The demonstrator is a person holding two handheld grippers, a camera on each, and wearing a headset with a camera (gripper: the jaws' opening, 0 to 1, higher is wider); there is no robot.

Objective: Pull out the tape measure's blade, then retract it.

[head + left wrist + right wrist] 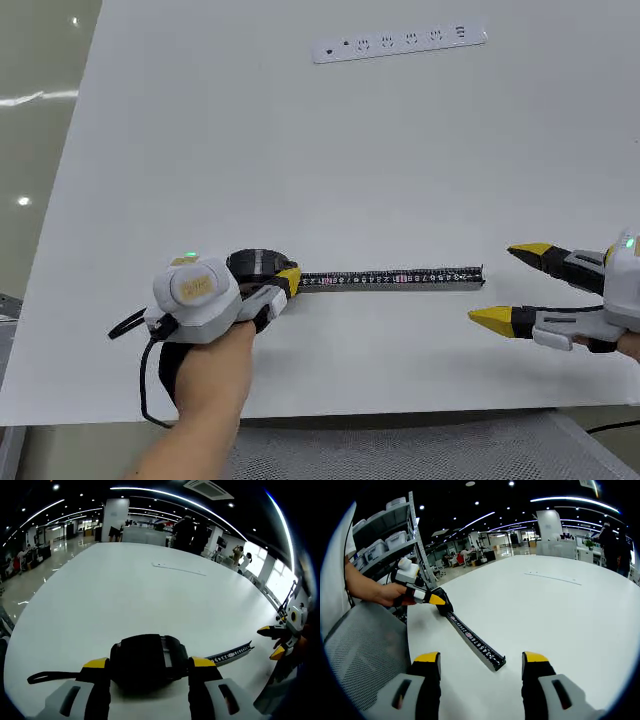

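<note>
The left tool point(272, 292) is clamped around the tape measure case point(257, 264), pinning it near the worktop's point(300, 150) front edge while the blade point(395, 277) lies extended flat. The right tool point(509, 283) hangs wide open and empty, just off the blade's tip. A power strip point(400, 42) lies far behind.

Open table point(300, 150) surrounds blade point(390, 277); power strip point(400, 42) well apart.

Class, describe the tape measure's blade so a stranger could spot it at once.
Start near the front of the white table. From the black case in the left gripper, a dark strip runs toward the right gripper. It alone bears numbers.
</note>
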